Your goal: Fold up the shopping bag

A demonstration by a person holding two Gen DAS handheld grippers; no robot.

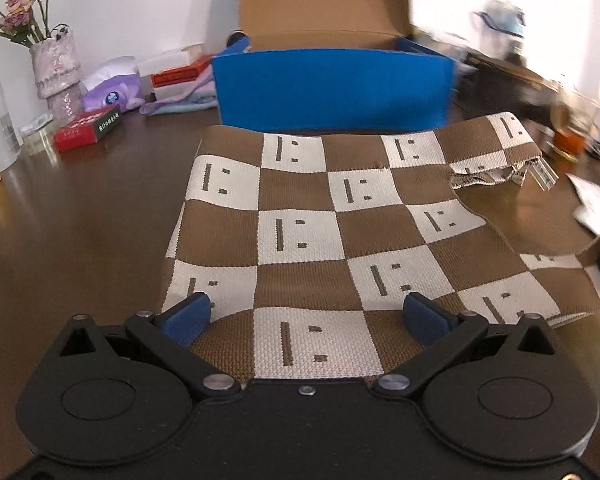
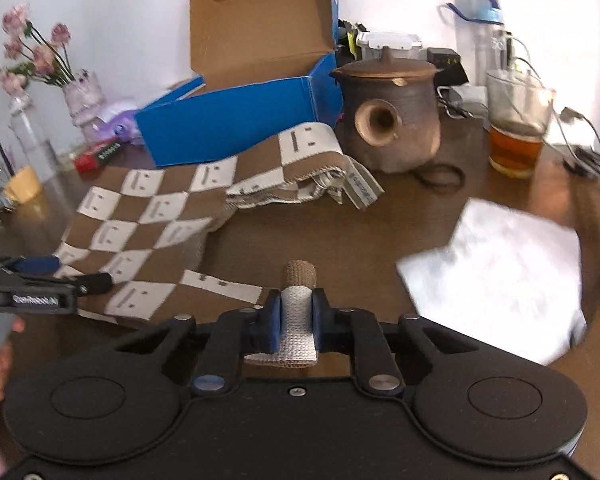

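Note:
A brown and cream checkered knit shopping bag point(image 1: 324, 216) lies flat on the dark wooden table point(image 1: 80, 232); it also shows in the right wrist view point(image 2: 148, 216). My left gripper point(image 1: 306, 312) is open, its blue pads point(image 1: 188, 314) wide apart over the bag's near edge. In the right wrist view it point(image 2: 56, 276) sits at the bag's left corner. My right gripper point(image 2: 296, 312) is shut on a rolled handle strap point(image 2: 298, 304) of the bag. The other handle point(image 2: 340, 184) lies bunched at the far end.
An open blue shoe box point(image 1: 332, 84) stands behind the bag. A brown clay pot point(image 2: 392, 120), a glass of tea point(image 2: 516, 136) and a white sheet point(image 2: 496, 276) are on the right. A flower vase point(image 1: 56, 68), tissues and a red box point(image 1: 88, 128) are on the left.

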